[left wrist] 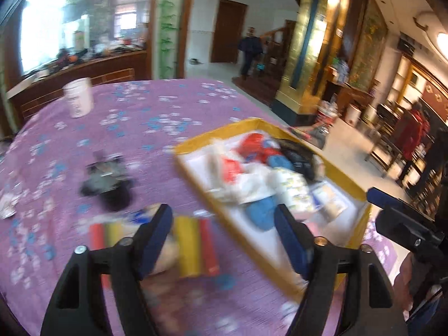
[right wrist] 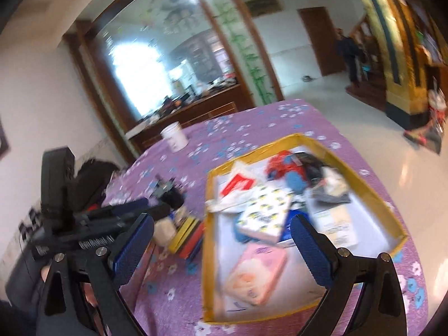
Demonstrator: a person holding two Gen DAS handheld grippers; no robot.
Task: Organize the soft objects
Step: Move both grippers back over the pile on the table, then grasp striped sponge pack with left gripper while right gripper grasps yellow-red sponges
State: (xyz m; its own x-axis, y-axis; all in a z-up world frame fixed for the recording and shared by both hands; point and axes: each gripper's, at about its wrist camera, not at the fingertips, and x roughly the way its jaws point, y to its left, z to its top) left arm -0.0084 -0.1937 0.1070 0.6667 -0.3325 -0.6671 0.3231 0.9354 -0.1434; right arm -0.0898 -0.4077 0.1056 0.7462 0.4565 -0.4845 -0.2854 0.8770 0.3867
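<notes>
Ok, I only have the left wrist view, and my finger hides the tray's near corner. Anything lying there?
Observer: Yes, a pink packet lies flat in the tray, near its front wall.
Operator: Is the right hand-held gripper carrying anything?
Observer: No. The right hand-held gripper is open and empty, pointing at the tray.
Operator: Anything off the table I can't see?
Observer: A dark, bag-like thing sits just past the table's edge, behind the left hand-held gripper.
</notes>
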